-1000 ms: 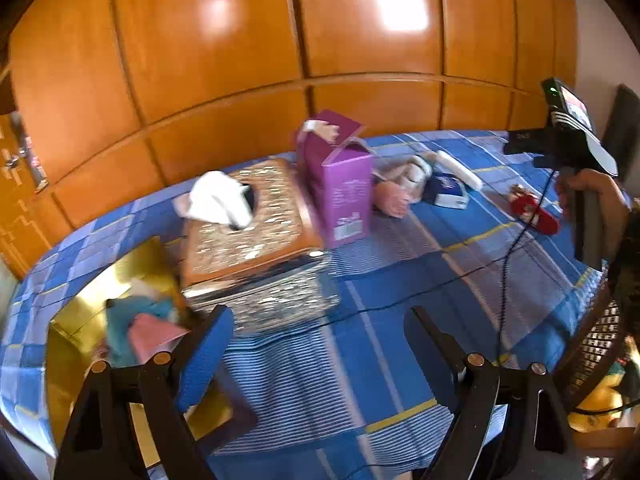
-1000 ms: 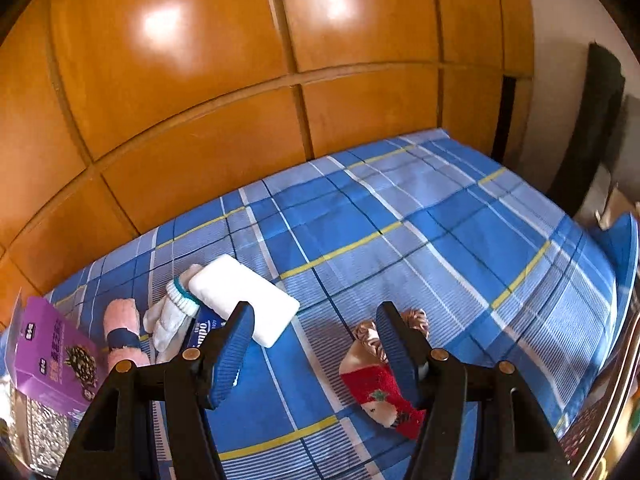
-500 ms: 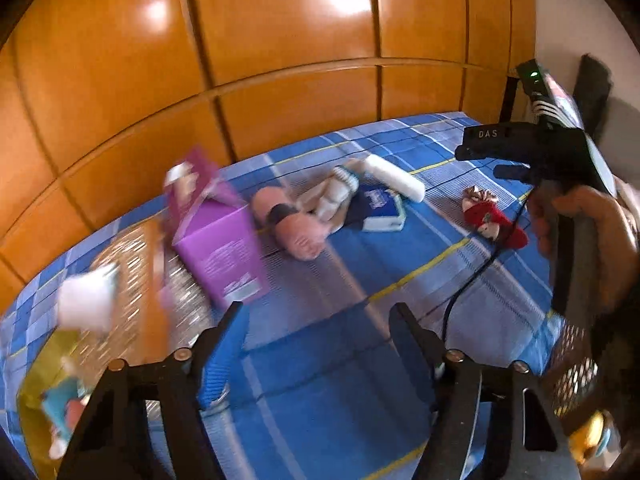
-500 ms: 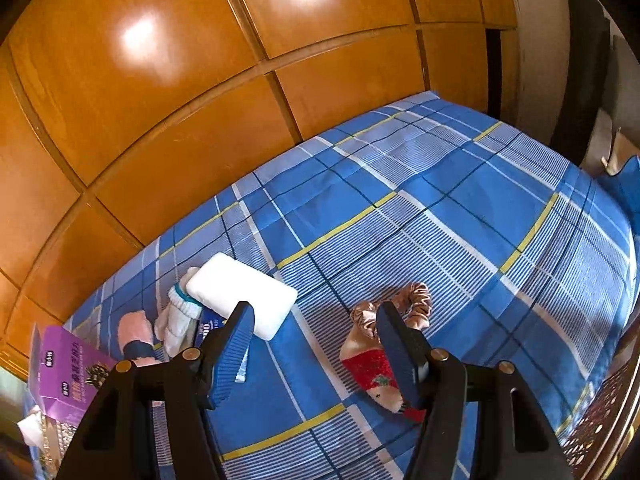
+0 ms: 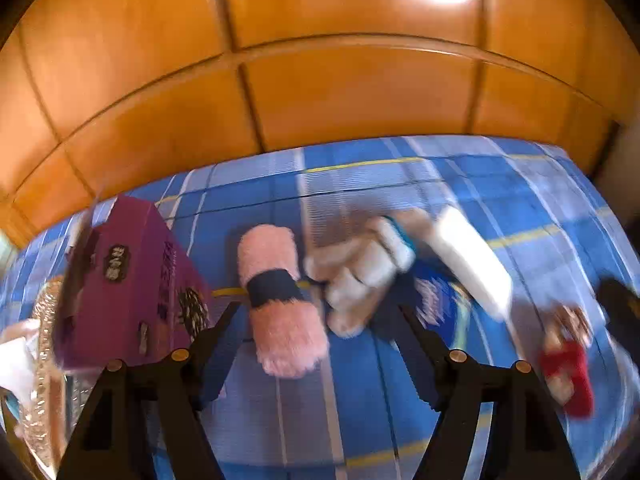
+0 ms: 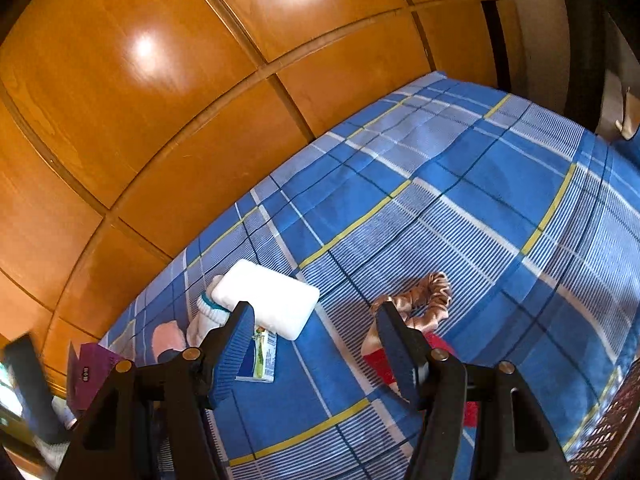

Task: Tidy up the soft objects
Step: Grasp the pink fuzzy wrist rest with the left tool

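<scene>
A pink fuzzy roll with a dark band [image 5: 280, 300] lies on the blue plaid bed, just ahead of my open, empty left gripper [image 5: 316, 336]. Right of it lie a white sock [image 5: 360, 280], a white sponge block [image 5: 472, 256] and a blue packet [image 5: 436, 308]. A red toy [image 5: 568, 372] lies at far right. My right gripper [image 6: 316, 340] is open and empty above the sheet, between the white sponge block [image 6: 268, 300] and the red toy [image 6: 400, 364] with a tan scrunchie [image 6: 420, 296].
A purple carton [image 5: 128, 280] stands left of the pink roll, beside a glittery box [image 5: 44, 320]. An orange wooden wall [image 6: 200, 100] backs the bed. A woven basket edge [image 6: 612, 412] shows at lower right.
My left gripper swung right and closer to the soft items; the pink roll now sits just ahead of its fingers. My right gripper drifted slightly lower over the toy.
</scene>
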A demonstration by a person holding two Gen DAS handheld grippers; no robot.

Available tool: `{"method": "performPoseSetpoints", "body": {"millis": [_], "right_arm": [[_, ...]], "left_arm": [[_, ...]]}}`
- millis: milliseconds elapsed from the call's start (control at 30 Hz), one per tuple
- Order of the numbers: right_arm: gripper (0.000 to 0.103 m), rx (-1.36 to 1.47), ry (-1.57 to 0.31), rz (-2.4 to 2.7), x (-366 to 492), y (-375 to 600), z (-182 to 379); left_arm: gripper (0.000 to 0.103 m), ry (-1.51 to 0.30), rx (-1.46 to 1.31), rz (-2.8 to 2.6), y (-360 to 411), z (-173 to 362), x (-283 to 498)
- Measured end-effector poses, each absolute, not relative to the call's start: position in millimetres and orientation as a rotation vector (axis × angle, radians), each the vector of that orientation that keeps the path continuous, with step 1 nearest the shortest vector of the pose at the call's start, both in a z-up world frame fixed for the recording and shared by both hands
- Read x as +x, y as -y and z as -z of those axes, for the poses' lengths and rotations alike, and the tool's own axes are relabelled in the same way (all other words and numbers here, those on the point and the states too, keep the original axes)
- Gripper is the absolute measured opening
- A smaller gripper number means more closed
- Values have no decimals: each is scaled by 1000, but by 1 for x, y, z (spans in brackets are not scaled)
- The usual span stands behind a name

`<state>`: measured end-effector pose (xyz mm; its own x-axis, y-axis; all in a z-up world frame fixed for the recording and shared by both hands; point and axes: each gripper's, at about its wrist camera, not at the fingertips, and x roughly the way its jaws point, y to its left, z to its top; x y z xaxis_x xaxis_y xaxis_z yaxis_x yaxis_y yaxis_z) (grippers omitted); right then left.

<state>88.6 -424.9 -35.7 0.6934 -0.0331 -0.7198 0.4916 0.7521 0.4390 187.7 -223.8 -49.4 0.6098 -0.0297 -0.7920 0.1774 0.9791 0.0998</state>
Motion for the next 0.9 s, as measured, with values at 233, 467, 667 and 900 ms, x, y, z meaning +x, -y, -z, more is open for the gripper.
{"method": "performPoseSetpoints", "body": {"millis": [233,467,667,900], "right_arm": [[64,749,-773,288,87,433,44],[64,776,-776,290,86,436,47],[64,790,-769,309,84,439,48],[64,801,-790,333,83,442,52]], "left_arm": [[75,-944,143,28,219,75,220],[42,-958,171,77,218,93,227],[0,-922,165,201,209,77,205],[1,-947,58,343,194,77,165]]}}
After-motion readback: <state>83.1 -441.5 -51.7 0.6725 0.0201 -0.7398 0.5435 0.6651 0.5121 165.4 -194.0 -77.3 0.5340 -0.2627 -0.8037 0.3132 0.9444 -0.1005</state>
